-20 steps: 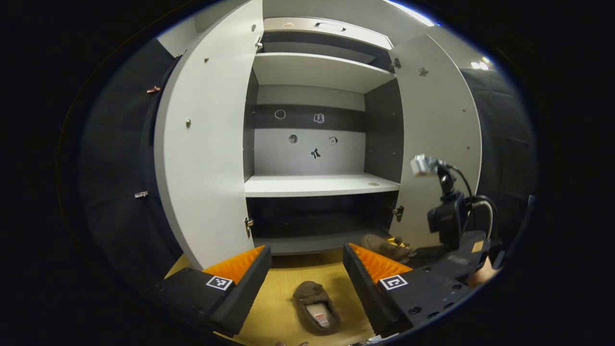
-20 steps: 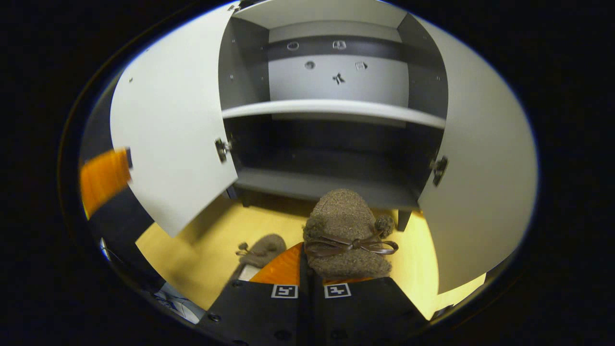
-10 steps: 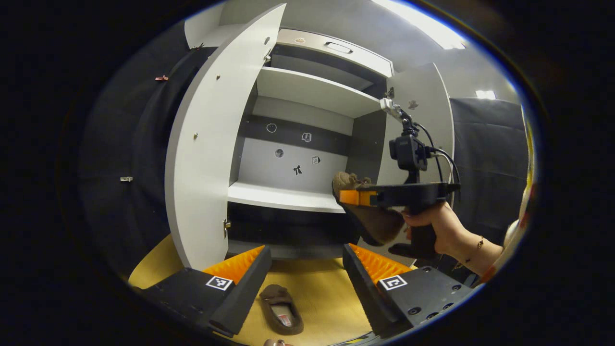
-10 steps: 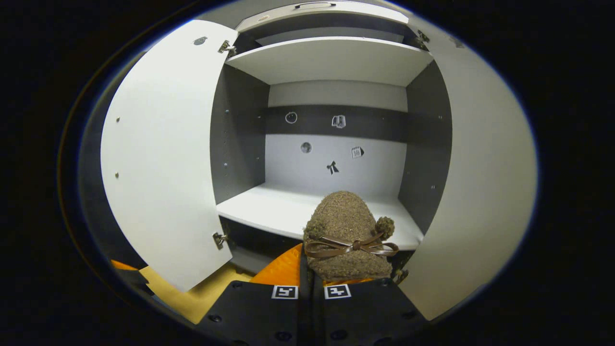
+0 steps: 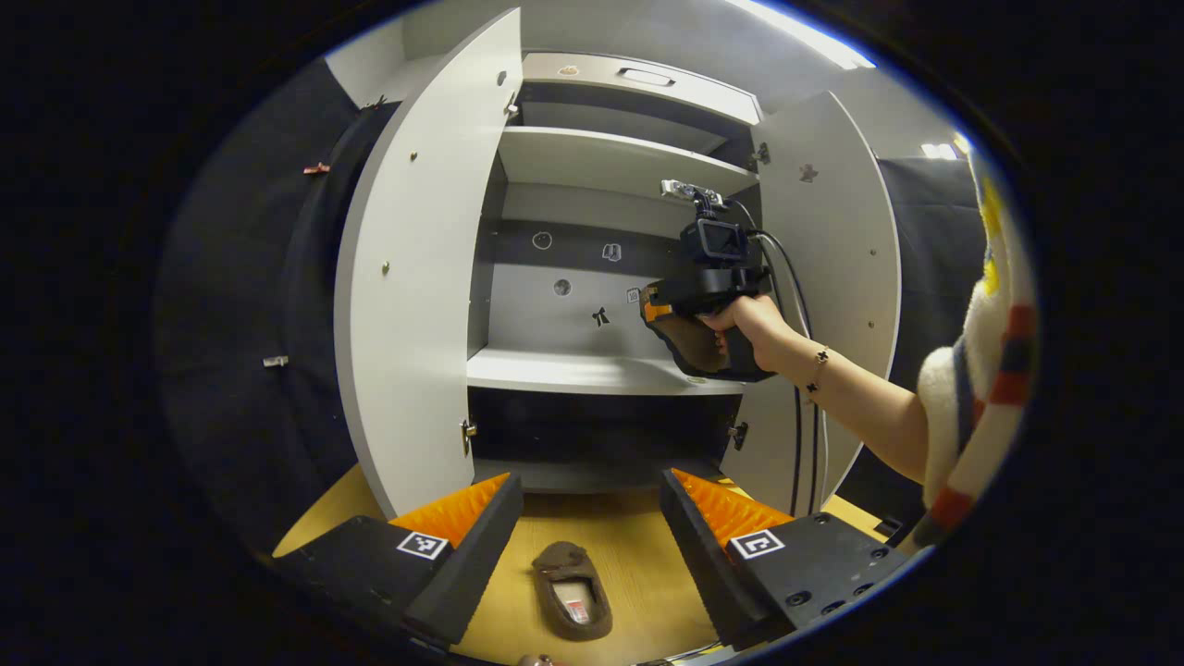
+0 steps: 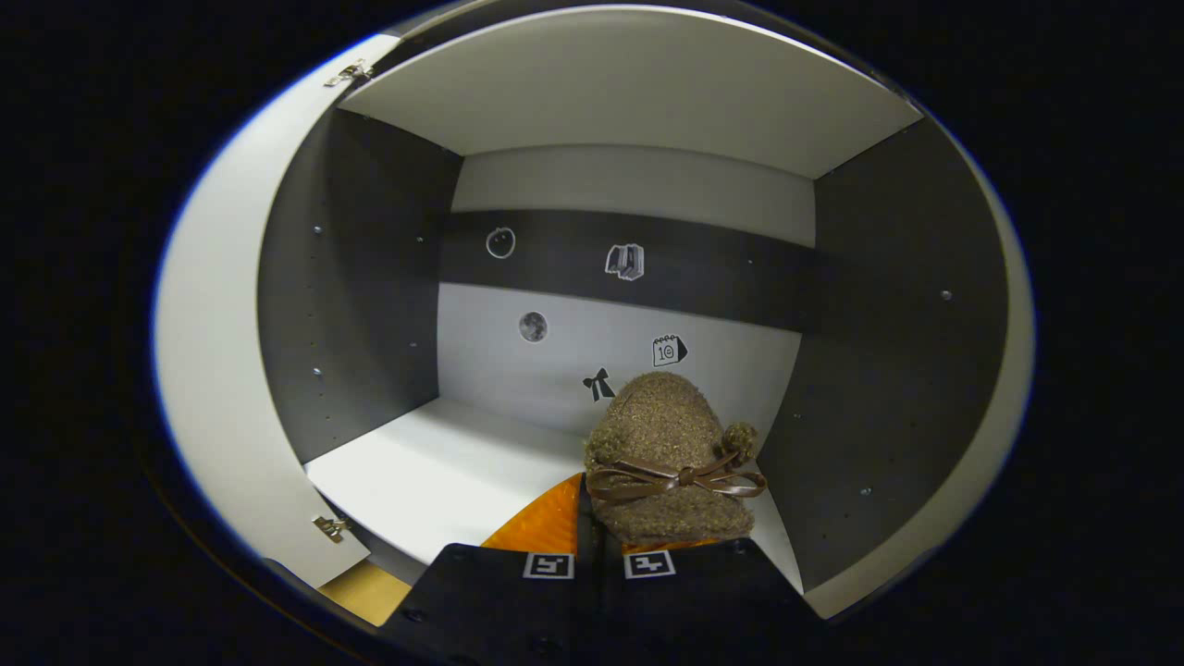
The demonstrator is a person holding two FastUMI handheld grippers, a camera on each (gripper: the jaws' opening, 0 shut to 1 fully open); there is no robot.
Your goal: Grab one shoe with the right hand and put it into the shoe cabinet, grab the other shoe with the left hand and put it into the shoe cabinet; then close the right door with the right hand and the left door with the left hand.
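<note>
My right gripper (image 6: pixel 599 541) is shut on a brown fuzzy slipper (image 6: pixel 668 458) with a leather bow, held just above the white middle shelf (image 6: pixel 444 476) of the open shoe cabinet. In the left gripper view the same right gripper (image 5: pixel 659 313) and slipper (image 5: pixel 694 344) hang inside the cabinet's right side, held by a hand (image 5: pixel 754 322). The second brown slipper (image 5: pixel 573 590) lies on the yellow floor between the fingers of my left gripper (image 5: pixel 592 518), which is open and well above it.
Both cabinet doors stand wide open: the left door (image 5: pixel 416 268) and the right door (image 5: pixel 832 277). An upper shelf (image 5: pixel 620 157) and a dark bottom compartment (image 5: pixel 592 430) are in the cabinet. A sleeve (image 5: pixel 971 370) and forearm reach in from the right.
The right gripper has carried its slipper forward into the cabinet, over the middle shelf. The left gripper view has shifted slightly; the floor slipper stays put.
</note>
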